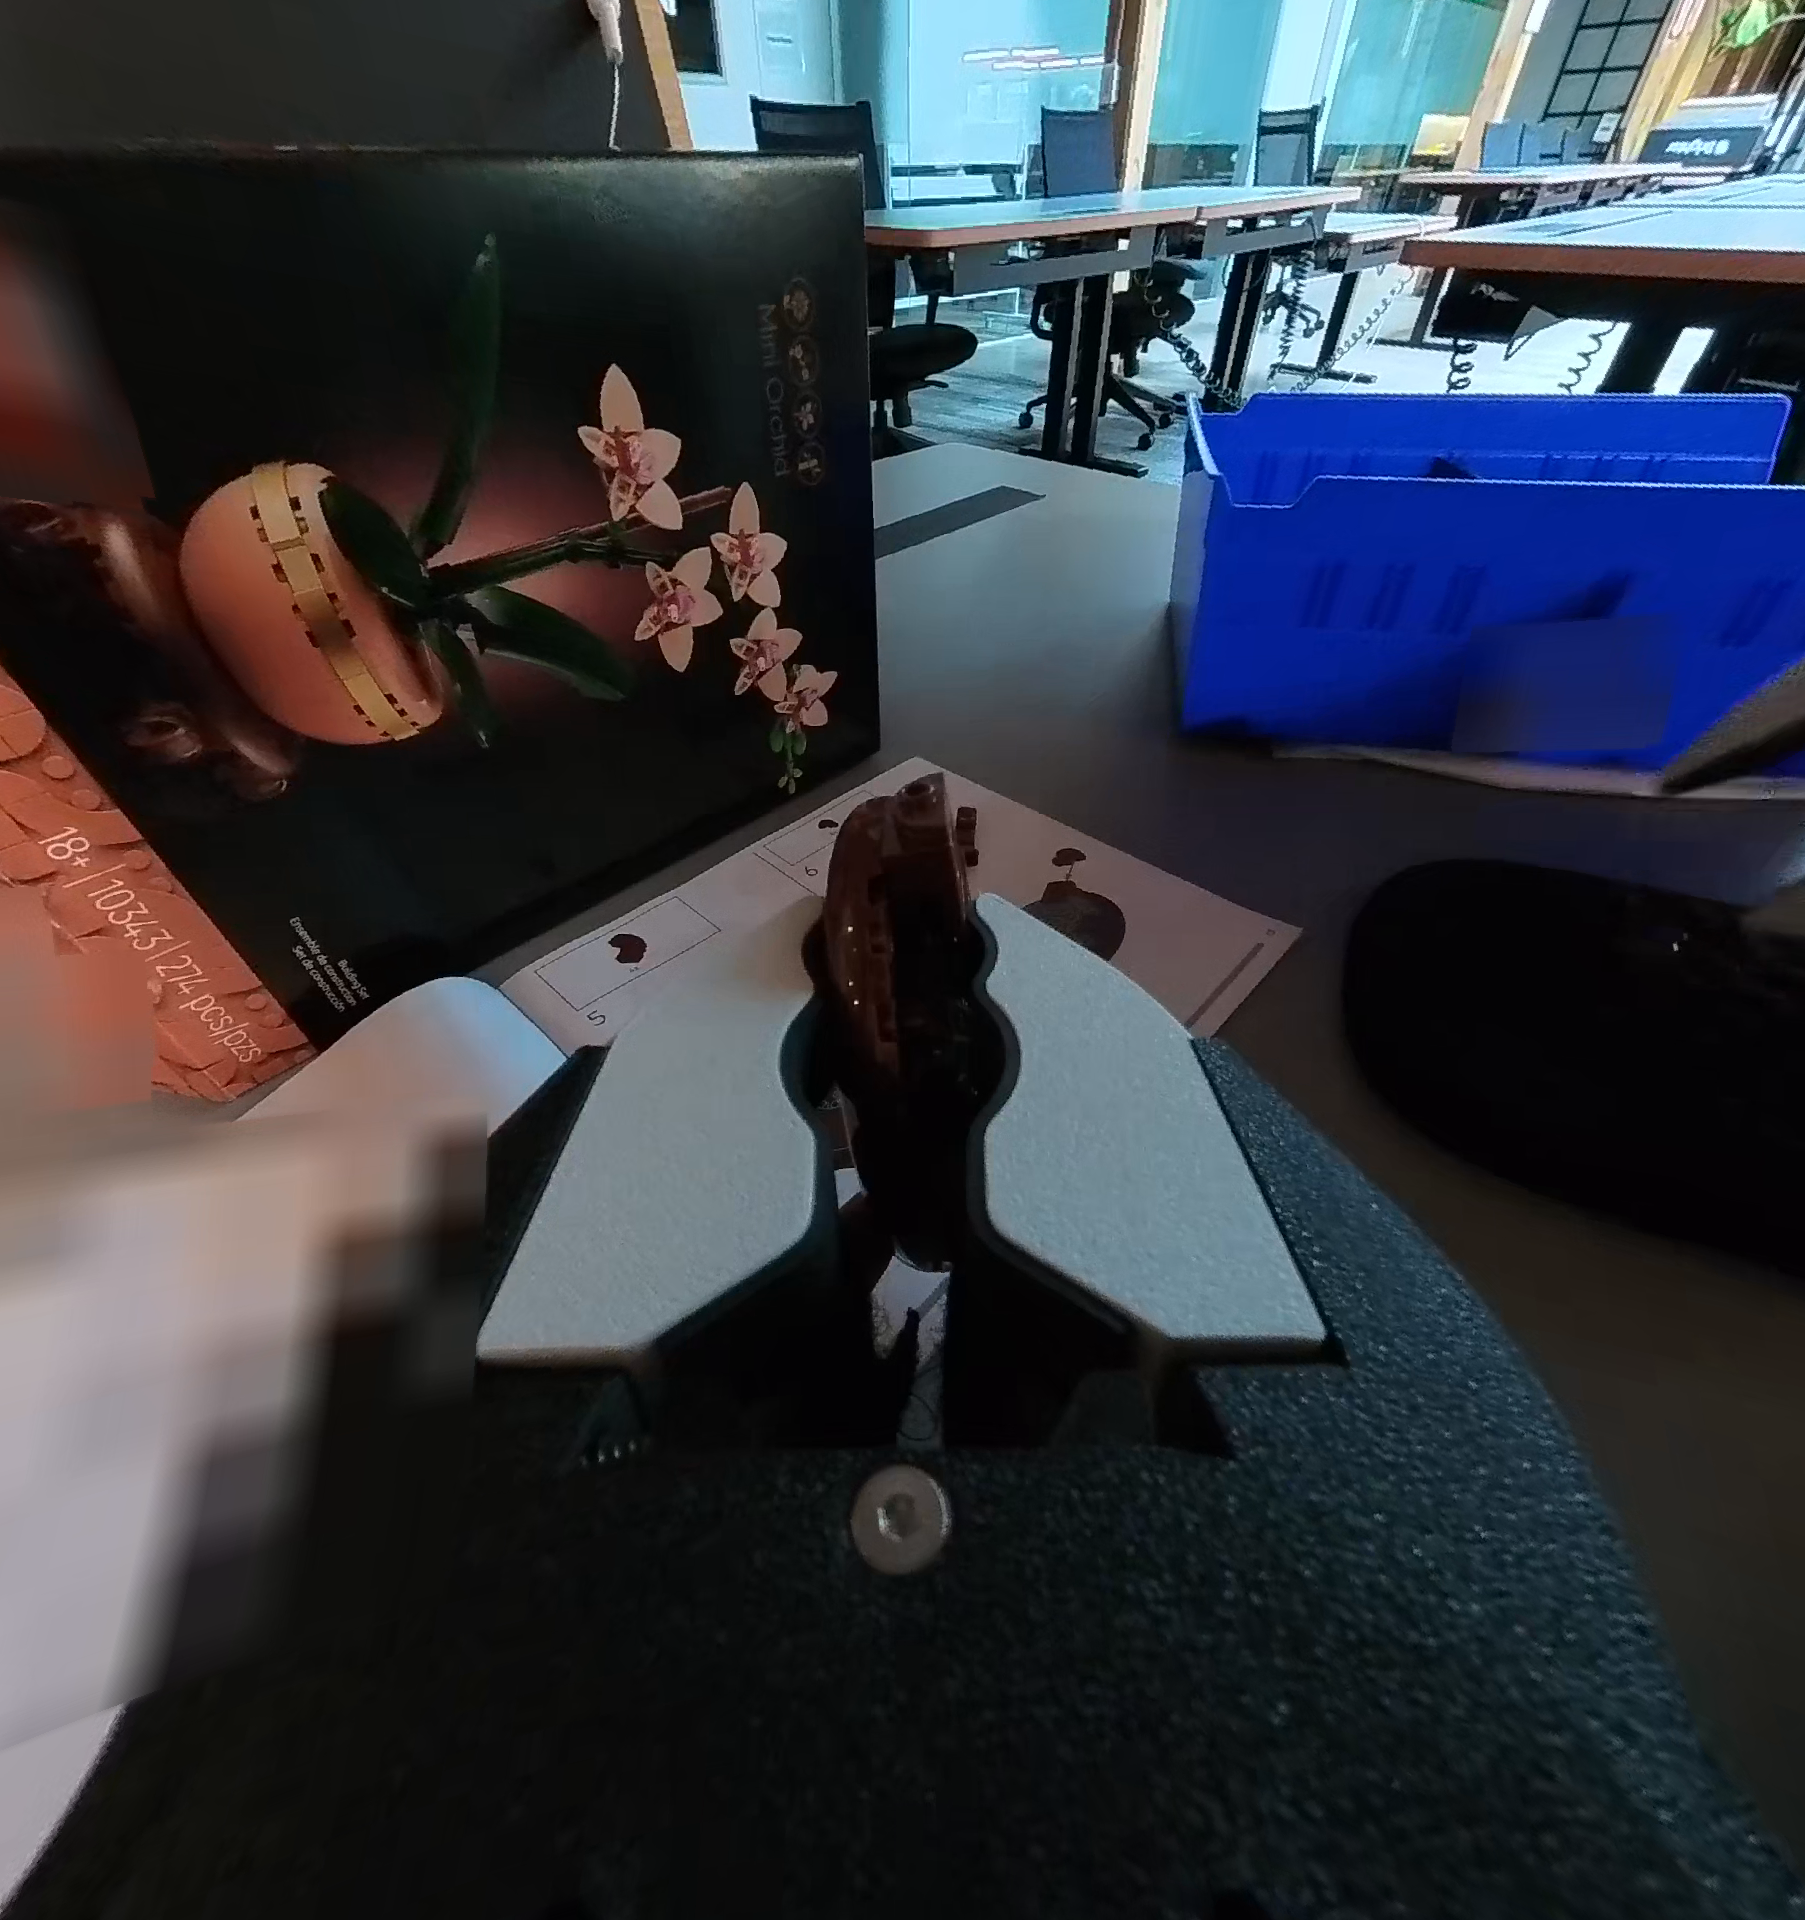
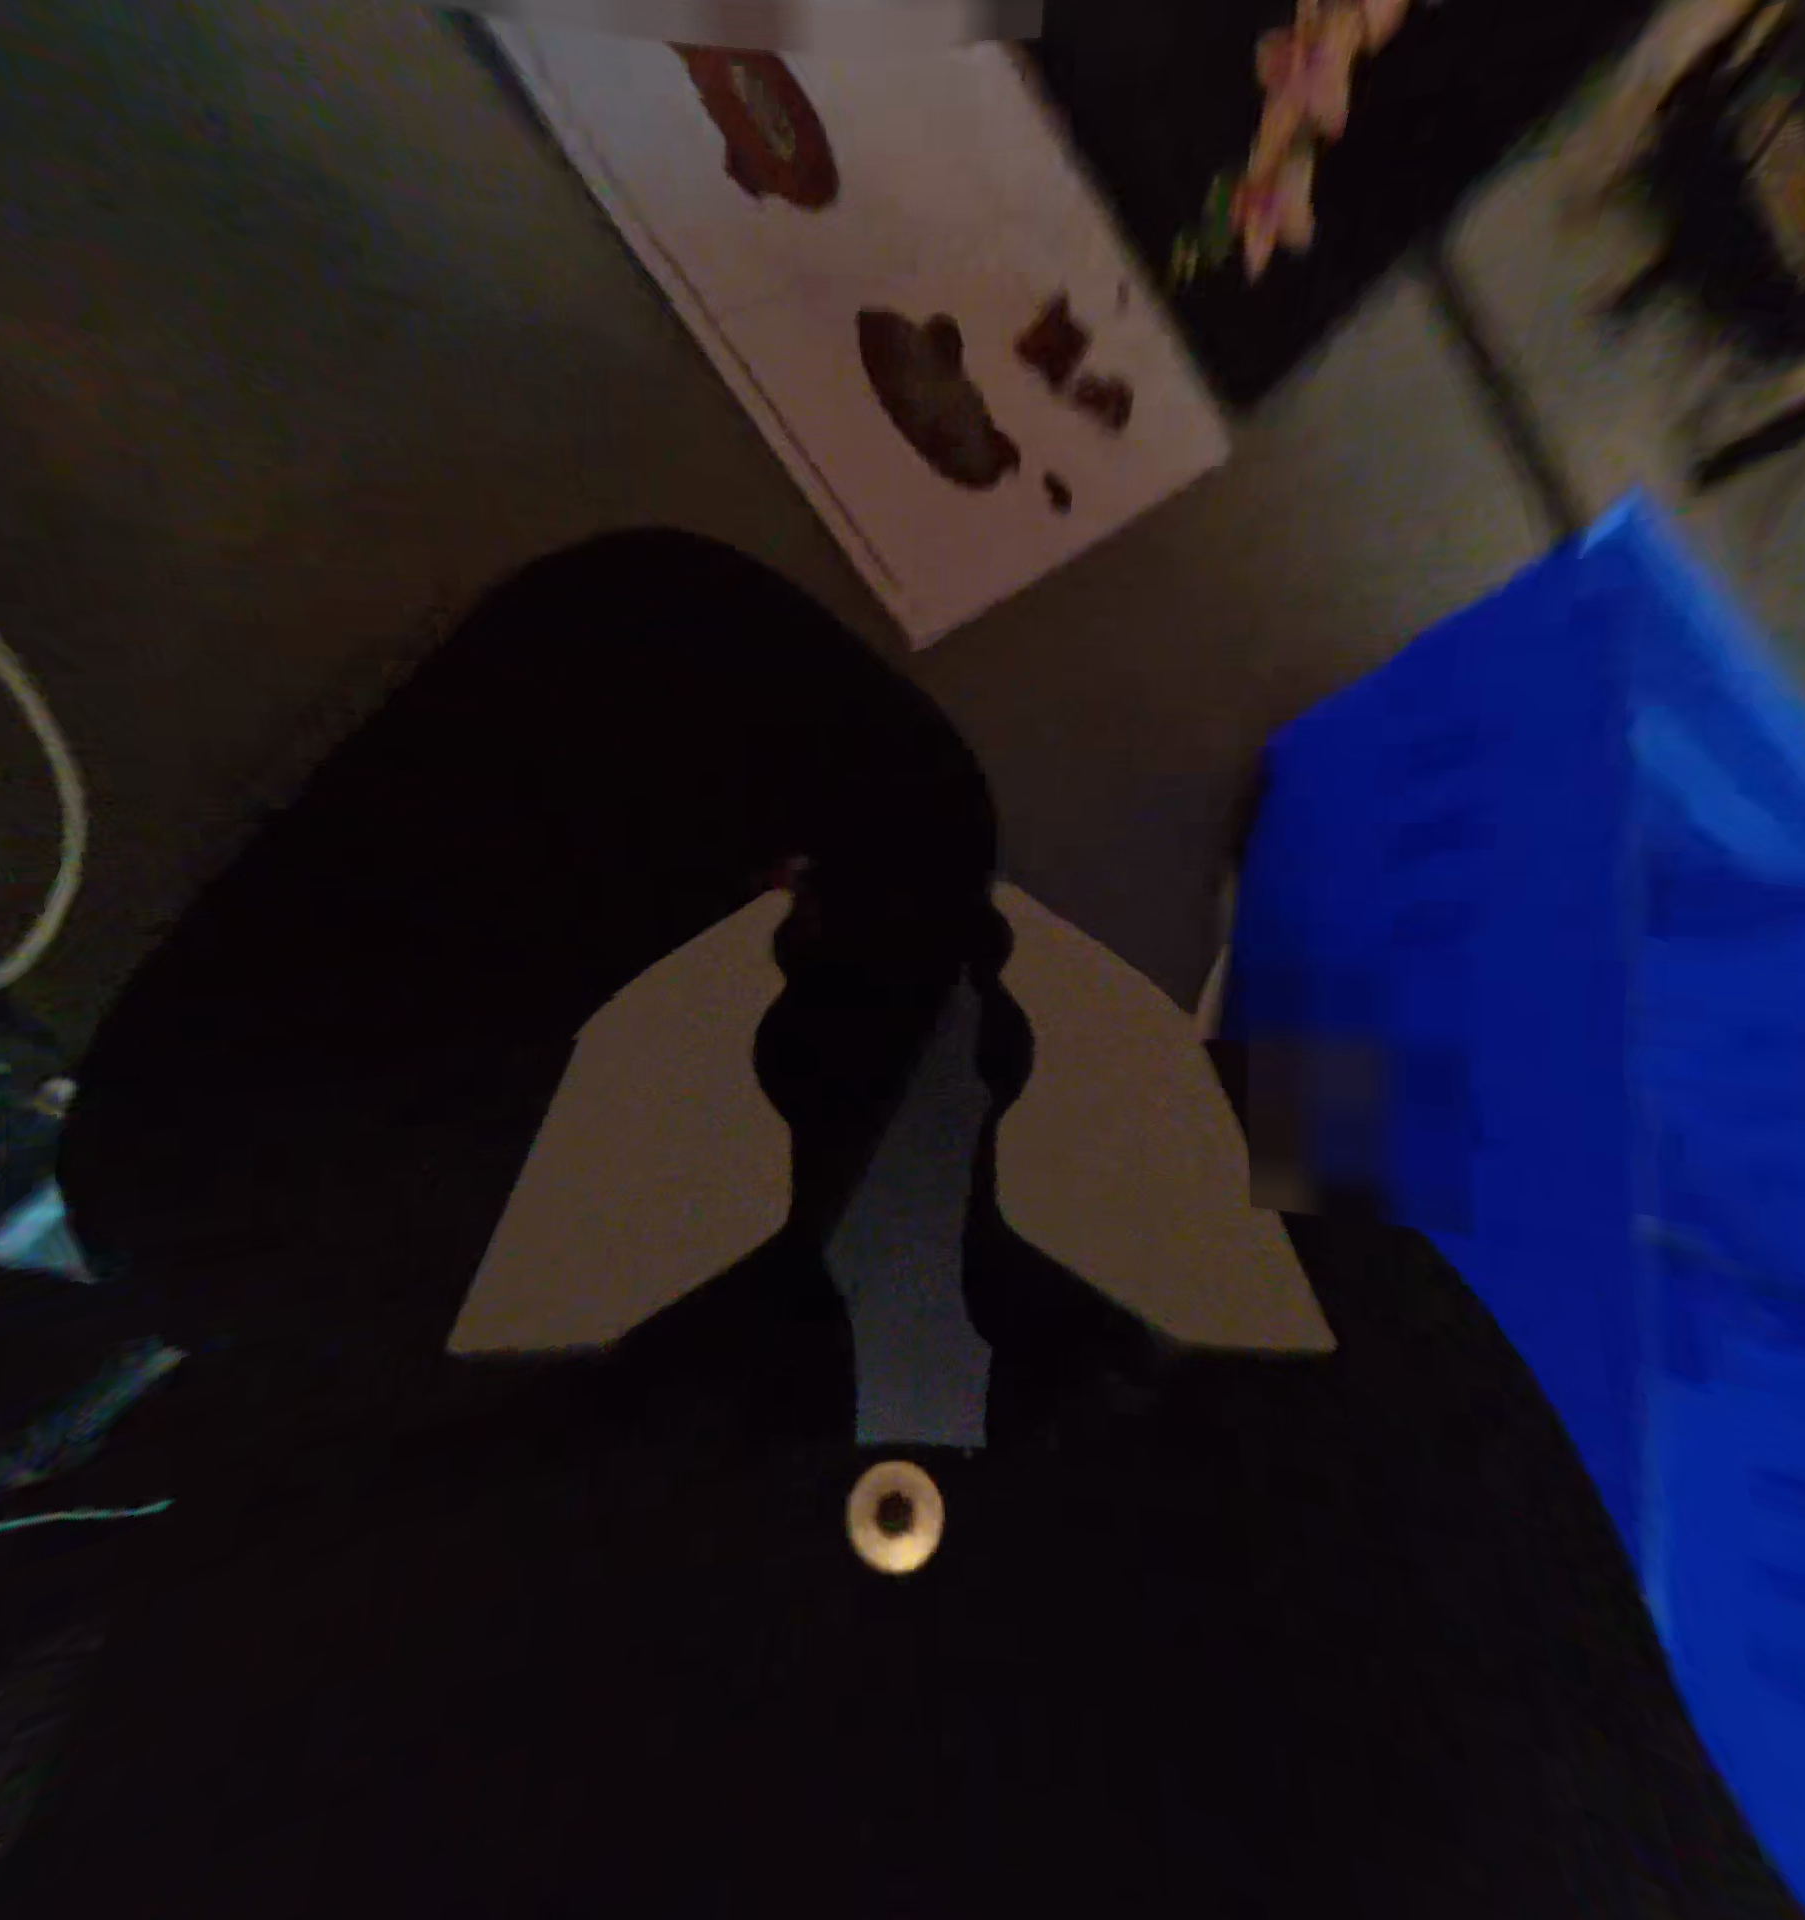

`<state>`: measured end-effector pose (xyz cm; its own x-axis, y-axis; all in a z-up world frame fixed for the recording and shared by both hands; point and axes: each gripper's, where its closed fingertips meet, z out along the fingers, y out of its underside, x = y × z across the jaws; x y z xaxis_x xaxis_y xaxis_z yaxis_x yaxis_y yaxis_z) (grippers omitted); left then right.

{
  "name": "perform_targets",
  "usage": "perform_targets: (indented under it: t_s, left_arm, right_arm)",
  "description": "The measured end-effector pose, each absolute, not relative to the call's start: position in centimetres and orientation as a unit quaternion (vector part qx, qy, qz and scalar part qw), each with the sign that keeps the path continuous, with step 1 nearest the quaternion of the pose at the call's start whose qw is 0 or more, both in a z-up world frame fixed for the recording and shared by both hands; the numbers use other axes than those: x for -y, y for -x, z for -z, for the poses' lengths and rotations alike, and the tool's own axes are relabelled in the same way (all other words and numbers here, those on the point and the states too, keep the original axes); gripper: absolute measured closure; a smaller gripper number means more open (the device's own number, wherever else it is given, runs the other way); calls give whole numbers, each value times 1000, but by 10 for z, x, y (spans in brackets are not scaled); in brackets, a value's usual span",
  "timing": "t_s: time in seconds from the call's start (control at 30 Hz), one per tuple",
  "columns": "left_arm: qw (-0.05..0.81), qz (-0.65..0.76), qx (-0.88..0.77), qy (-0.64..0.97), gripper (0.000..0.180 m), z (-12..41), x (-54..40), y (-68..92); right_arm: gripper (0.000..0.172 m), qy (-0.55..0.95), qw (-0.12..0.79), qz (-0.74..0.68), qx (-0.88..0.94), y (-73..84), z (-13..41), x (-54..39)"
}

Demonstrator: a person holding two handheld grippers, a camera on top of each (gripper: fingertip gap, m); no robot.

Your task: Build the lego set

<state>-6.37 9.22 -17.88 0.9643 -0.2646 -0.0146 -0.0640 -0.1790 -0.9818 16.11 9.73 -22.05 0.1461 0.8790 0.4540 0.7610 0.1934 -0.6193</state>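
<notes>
My left gripper is shut on a dark brown brick assembly and holds it upright above an open instruction booklet; both white pads press on its sides. In the blurred, dark right wrist view, my right gripper hovers over a black rounded pad with its jaws standing apart. A small reddish speck shows at its left fingertip. What lies between the pads is too dark to tell. Part of the right gripper shows at the right edge of the left wrist view, above the same black pad.
A black box with an orchid picture stands at the left behind the booklet. A blue bin sits at the right; it also shows in the right wrist view. The booklet lies beyond the pad. A white cable loops at the left. Across from one pair of fingers to the other is roughly 25 centimetres.
</notes>
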Motion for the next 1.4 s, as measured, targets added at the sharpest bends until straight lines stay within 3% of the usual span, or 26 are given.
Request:
perform_targets:
  t_s: [0.07,0.23,0.77,0.87,0.93,1.03,1.1,1.4]
  left_arm:
    - [632,79,-110,763,159,179,-92,63]
    - [634,77,-113,761,159,178,-91,62]
    - [636,77,-106,760,159,177,-91,64]
    - [638,80,-105,759,159,176,-91,64]
    - [638,79,-106,758,159,176,-91,63]
    - [638,79,-108,758,159,176,-91,63]
    - [639,80,-107,757,159,175,-91,63]
    - [638,84,-101,759,159,176,-91,65]
  right_arm:
    - [160,564,441,-8,698,-156,224,-84]
    - [155,572,425,35,701,-160,238,-88]
    - [166,481,425,127,756,-150,251,-91]
    - [167,549,422,62,719,-149,248,-93]
    - [167,641,391,-89,655,-144,243,-85]
    - [168,752,276,-313,510,-139,234,-78]
    - [167,781,227,-313,490,-148,247,-83]
    - [163,747,264,-229,565,-145,252,-84]
